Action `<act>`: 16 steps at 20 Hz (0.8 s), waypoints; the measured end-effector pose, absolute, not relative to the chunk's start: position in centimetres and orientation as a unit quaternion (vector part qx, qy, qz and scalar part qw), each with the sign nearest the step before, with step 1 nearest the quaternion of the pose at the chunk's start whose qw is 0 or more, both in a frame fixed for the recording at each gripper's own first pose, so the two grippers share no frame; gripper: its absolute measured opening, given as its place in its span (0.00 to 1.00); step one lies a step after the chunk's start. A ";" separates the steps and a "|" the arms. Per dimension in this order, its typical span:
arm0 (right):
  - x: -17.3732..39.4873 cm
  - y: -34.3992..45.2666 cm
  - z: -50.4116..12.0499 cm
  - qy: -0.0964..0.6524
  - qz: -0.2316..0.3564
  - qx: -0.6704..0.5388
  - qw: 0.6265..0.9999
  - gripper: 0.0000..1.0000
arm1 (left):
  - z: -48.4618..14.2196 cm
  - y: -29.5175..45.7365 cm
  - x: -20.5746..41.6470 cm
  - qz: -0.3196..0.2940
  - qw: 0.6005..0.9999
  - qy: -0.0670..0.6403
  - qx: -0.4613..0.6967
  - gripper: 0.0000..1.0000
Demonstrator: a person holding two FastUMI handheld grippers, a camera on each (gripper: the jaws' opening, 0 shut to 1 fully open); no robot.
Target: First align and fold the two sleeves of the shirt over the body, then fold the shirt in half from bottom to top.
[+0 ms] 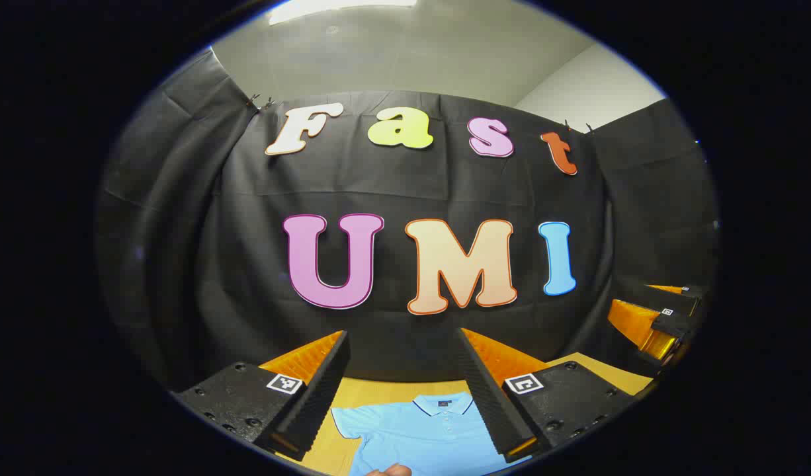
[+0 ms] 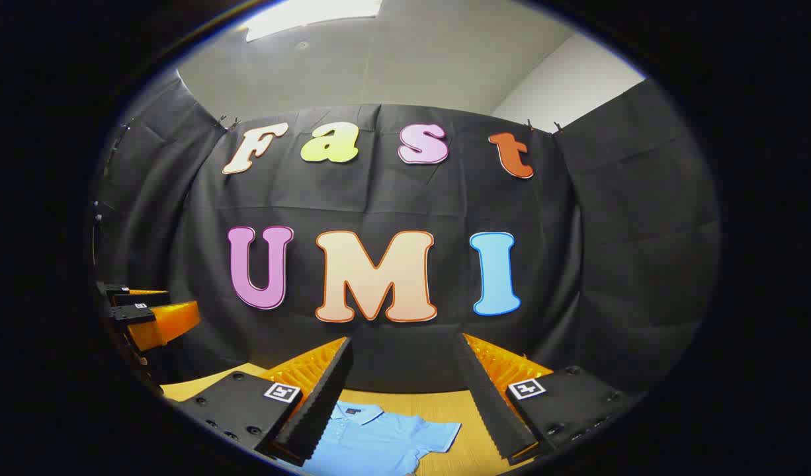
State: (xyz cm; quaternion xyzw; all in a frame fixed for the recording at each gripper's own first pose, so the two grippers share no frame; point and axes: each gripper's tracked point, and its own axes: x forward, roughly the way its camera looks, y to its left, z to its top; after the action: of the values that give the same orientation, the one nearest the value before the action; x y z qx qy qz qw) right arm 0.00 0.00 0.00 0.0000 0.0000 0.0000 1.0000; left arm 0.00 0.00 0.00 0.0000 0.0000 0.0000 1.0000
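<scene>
Nothing folded yet. Shirt (image 1: pixel 419 430) flat on desk (image 1: pixel 372 391), collar toward wall, sleeves out. Left gripper (image 1: pixel 405 377) and right gripper (image 2: pixel 405 380) above it, jaws spread, empty. Both folds pending.

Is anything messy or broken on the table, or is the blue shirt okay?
Nothing stands out. The light blue shirt lies flat on the wooden table, collar toward the wall, both sleeves spread out and not yet folded. The left gripper and right gripper are held open above it, touching nothing.
</scene>
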 end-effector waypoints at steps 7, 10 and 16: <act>0.3 -0.1 0.1 -0.001 -0.005 -0.001 1.000 0.98 | 0.0 0.0 0.4 -0.003 1.000 0.001 0.000 0.95; 0.4 0.0 0.0 -0.001 -0.005 -0.001 1.000 0.98 | 0.4 0.0 0.4 -0.004 1.000 -0.003 0.004 0.94; 0.5 0.2 -0.1 0.000 -0.005 -0.003 1.000 0.98 | 0.5 0.4 0.2 -0.002 1.000 -0.005 0.003 0.93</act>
State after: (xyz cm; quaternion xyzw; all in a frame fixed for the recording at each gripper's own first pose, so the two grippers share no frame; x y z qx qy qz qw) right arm 0.47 0.20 -0.13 -0.0031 0.0002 -0.0047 1.0000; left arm 0.23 0.37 0.47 0.0028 -0.0049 -0.0021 1.0000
